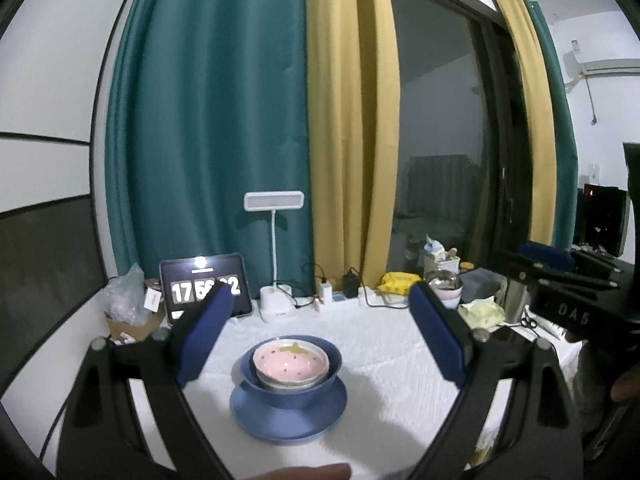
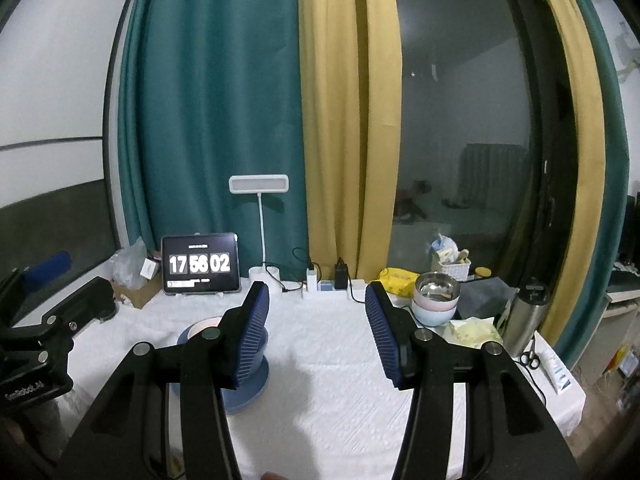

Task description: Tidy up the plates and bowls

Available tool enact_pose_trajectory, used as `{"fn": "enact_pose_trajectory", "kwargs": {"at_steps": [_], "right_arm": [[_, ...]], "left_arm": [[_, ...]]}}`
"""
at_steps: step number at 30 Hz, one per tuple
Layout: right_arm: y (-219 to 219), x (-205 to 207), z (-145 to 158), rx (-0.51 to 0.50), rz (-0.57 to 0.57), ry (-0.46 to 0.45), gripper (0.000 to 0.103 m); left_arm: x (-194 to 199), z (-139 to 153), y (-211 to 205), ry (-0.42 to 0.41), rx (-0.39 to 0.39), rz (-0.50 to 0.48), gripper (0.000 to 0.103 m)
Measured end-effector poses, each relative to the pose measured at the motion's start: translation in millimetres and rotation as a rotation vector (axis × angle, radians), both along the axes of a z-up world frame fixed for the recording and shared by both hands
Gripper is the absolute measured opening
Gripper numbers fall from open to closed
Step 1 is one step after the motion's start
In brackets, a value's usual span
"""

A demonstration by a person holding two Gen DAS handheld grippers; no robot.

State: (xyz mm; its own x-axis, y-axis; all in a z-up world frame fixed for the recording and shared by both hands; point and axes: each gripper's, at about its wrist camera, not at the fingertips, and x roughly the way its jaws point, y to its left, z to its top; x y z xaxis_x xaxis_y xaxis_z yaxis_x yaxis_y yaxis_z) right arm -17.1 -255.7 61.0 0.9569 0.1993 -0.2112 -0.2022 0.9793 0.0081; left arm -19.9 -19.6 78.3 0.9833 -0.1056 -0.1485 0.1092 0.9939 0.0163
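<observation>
Both tools empty: left tool (image 1: 320,332) wide open, right tool (image 2: 318,332) half-open. We see pink bowl (image 1: 291,364) nested in blue bowl (image 1: 292,388) on blue plate (image 1: 288,416), mid-counter (image 1: 400,400). Stacked bowls (image 2: 436,300) back right look unsorted.

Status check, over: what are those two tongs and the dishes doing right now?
Left tongs open, empty. Right tongs open, empty. Pink strawberry bowl nested in blue bowl on blue plate. Nothing blocking.
</observation>
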Motion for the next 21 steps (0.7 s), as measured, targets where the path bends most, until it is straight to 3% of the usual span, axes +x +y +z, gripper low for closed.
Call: {"fn": "enact_pose_trajectory", "kwargs": {"at_steps": [10,21], "right_arm": [[-2.3,-16.2,14.7,0.002,-0.009,-0.039,0.053],[-4.7,-19.9,15.8,0.011,-0.013,-0.033,0.053]], "left_arm": [[-14.3,15.0,5.0,-0.029,-0.013,0.016,0.091],[-18.4,10.0,14.8,-0.010,-0.032,0.036,0.091]]}}
